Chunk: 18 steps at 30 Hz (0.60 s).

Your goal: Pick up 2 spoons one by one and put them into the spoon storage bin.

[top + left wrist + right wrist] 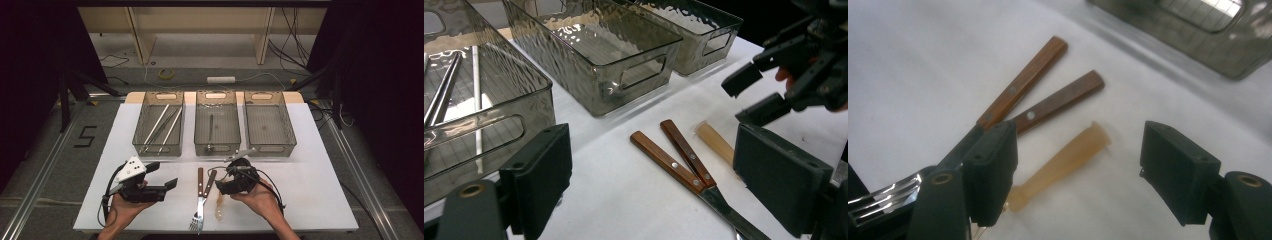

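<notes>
Translucent amber handle (pixel 1063 160) lies between right gripper's (pixel 1078 170) spread jaws.

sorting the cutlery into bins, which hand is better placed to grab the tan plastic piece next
Right. The right gripper hangs with open jaws just above the tan plastic piece. The left gripper sits farther off, across the fork and knife.

A big black number 5 (pixel 86 136) is stuck on the grey floor (pixel 45 150), to the left of the desk (pixel 310 200). It looks like it is made of dark tape. That is the one sign that can be read. There are no words or names to read on the trays, the tools or the desk.
</notes>
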Available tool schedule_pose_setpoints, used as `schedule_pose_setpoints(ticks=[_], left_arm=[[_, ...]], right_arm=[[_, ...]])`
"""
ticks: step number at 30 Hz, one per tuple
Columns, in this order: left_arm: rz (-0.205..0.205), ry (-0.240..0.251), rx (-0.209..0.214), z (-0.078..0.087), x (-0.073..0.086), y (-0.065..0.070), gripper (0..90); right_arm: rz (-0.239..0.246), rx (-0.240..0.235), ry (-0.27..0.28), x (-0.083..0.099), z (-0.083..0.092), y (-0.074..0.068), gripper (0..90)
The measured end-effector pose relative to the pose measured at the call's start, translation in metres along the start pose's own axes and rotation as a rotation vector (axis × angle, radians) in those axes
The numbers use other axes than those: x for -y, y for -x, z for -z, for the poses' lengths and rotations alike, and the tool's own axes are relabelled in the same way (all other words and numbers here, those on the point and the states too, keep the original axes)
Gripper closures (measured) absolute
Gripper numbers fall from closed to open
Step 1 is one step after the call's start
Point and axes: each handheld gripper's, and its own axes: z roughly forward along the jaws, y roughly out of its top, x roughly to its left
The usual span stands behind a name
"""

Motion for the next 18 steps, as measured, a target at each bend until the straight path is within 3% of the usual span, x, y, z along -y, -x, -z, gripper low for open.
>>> schedule_pose_setpoints(ticks=[12,18], left_arm=[[-0.005,0.003,0.002,0.0,0.0,0.001,15.3],[-0.008,0.008,0.004,0.0,0.0,0.002,15.3]], right_arm=[[-0.029,0.012,-0.065,0.019,-0.019,-0.017,28.5],[0.0,0.017,-0.105,0.023,-0.029,-0.024,28.9]])
